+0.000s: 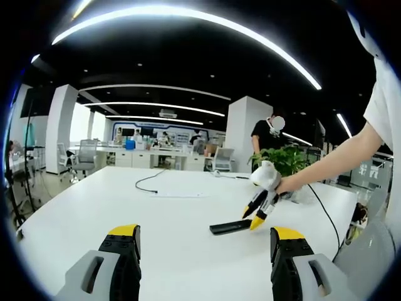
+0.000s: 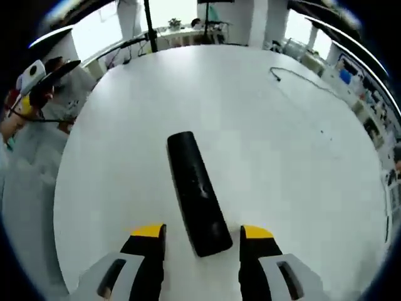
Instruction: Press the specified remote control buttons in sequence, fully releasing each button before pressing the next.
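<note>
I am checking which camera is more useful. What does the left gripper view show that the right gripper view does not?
Left gripper view alone: the right gripper from outside, tips over the remote control, a potted plant, office desks, a person standing. Right gripper view alone: the remote from above, one end between the open jaws, and the left gripper far off. Both share the white table, a black cable.

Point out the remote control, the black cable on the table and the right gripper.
remote control (image 2: 195, 194): right gripper view, mid-body.
black cable (image 1: 148, 180): left gripper view, its curved middle.
right gripper (image 1: 255, 217): left gripper view, between its yellow tips.
</note>
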A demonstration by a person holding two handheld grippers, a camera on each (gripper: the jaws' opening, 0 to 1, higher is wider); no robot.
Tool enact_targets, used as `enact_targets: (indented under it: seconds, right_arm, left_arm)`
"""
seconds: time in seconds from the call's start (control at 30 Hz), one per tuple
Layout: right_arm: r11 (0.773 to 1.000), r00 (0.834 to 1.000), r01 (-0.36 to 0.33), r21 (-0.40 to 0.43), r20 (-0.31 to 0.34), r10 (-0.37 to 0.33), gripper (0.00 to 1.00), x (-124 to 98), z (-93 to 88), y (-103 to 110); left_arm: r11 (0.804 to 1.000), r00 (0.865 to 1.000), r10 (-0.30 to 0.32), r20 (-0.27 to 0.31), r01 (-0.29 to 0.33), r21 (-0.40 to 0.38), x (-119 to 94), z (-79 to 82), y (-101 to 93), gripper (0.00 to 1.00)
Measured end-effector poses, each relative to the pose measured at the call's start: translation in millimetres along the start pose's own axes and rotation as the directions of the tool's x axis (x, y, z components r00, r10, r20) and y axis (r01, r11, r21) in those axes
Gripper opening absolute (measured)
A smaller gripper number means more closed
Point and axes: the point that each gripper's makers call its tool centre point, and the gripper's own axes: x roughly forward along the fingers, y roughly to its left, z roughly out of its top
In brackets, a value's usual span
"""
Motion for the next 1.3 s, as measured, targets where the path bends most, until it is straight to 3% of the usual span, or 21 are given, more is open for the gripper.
enact_targets:
  seconds: [0.07, 0.13, 0.2, 0.37, 0.83, 0.9, 1.0, 1.03, 1.13, 1.23, 1.3]
  right_arm:
    - [0.994, 0.993, 0.040, 0.099, 0.105, -0.051, 0.61, -8.1, 9.5, -5.3]
    - [0.981, 0.971, 0.058, 0.186, 0.219, -0.099, 0.70, -19.7, 20.4, -7.3]
    - [0.964, 0.945, 0.076, 0.255, 0.289, -0.151, 0.82, -32.0, 24.7, -9.4]
    - [0.941, 0.894, 0.149, 0.305, 0.364, -0.260, 0.99, -59.9, 24.1, -5.4]
    - [0.892, 0.754, 0.183, 0.414, 0.524, -0.397, 0.99, -131.0, 21.7, 42.0]
    - [0.879, 0.714, 0.186, 0.439, 0.554, -0.428, 0.99, -146.3, 21.3, 52.5]
    - [0.871, 0.690, 0.201, 0.449, 0.565, -0.451, 0.99, -159.2, 18.0, 64.7]
    - [0.863, 0.672, 0.210, 0.459, 0.573, -0.468, 0.99, -166.4, 16.3, 67.9]
    - [0.849, 0.640, 0.233, 0.474, 0.583, -0.501, 0.99, -181.2, 12.5, 76.8]
    - [0.843, 0.619, 0.268, 0.467, 0.587, -0.522, 0.99, -192.7, 8.3, 86.3]
    - [0.838, 0.615, 0.296, 0.458, 0.580, -0.535, 0.99, -197.5, 3.3, 94.4]
  left_arm:
    - [1.000, 1.000, -0.002, 0.001, 0.002, 0.001, 0.0, 0.1, -0.8, 0.88]
    - [1.000, 1.000, -0.005, 0.000, 0.005, 0.004, 0.1, 0.0, -1.5, 0.88]
    - [1.000, 1.000, -0.007, 0.000, 0.007, 0.005, -0.1, 0.0, -2.1, 0.88]
    - [1.000, 1.000, -0.014, 0.005, 0.014, 0.004, -0.5, 1.0, -4.0, 0.88]
    - [1.000, 1.000, -0.020, 0.011, 0.020, 0.009, -1.1, 1.9, -4.8, 0.88]
    - [1.000, 1.000, -0.021, 0.014, 0.021, 0.009, -1.2, 2.3, -5.1, 0.88]
    - [1.000, 1.000, -0.023, 0.015, 0.023, 0.009, -1.3, 2.8, -5.7, 0.88]
    - [1.000, 1.000, -0.024, 0.015, 0.024, 0.009, -1.3, 2.8, -6.2, 0.88]
    - [1.000, 1.000, -0.027, 0.013, 0.027, 0.015, -1.1, 2.6, -7.4, 0.88]
    - [0.999, 0.999, -0.032, 0.013, 0.032, 0.018, -1.2, 2.6, -9.0, 0.88]
    - [0.999, 0.999, -0.036, 0.014, 0.036, 0.018, -1.3, 2.8, -9.6, 0.88]
